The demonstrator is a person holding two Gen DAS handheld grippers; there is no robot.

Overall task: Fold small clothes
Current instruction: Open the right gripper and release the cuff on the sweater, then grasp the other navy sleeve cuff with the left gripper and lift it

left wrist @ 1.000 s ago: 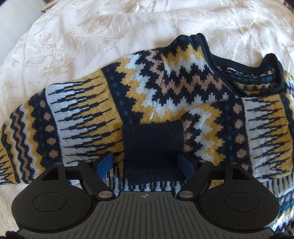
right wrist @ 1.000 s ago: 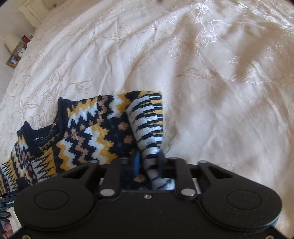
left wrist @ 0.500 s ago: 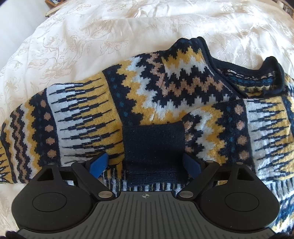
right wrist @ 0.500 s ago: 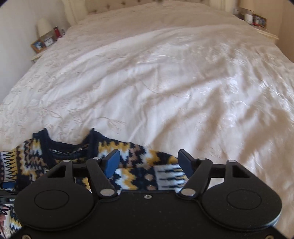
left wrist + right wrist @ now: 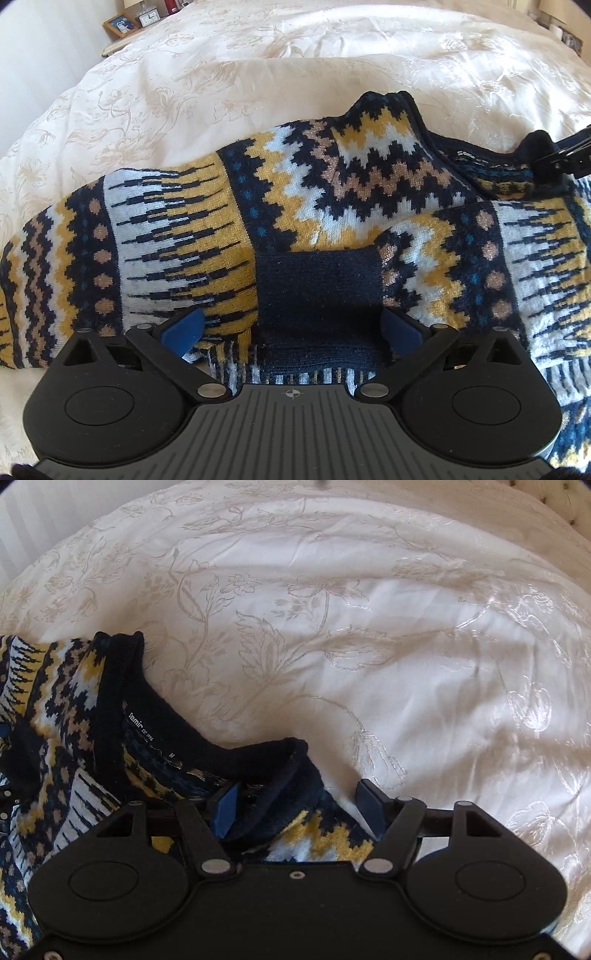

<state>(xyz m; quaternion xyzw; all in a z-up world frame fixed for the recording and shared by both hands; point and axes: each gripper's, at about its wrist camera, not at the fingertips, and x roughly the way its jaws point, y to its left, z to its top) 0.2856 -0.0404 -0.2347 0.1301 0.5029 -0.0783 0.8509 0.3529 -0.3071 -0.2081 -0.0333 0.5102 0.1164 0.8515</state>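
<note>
Now both tools open over sweater (image 5: 303, 206) (sleeves folded).

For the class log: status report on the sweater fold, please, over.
Left gripper open, jaws just widened, straddling the dark cuff. Right gripper open over the collar, jaws just narrowed. Sweater flat on bedspread. Nothing obstructing.

Patterned sweater (image 5: 74, 775) on white floral bed cover (image 5: 369, 627), navy collar (image 5: 280, 753) between the right gripper (image 5: 295, 808) blue fingers (image 5: 225, 808), jaws just closing, not pressing

Sweater (image 5: 332, 206) cut off at frame edges; collar label (image 5: 142, 728) small print barely legible.
</note>
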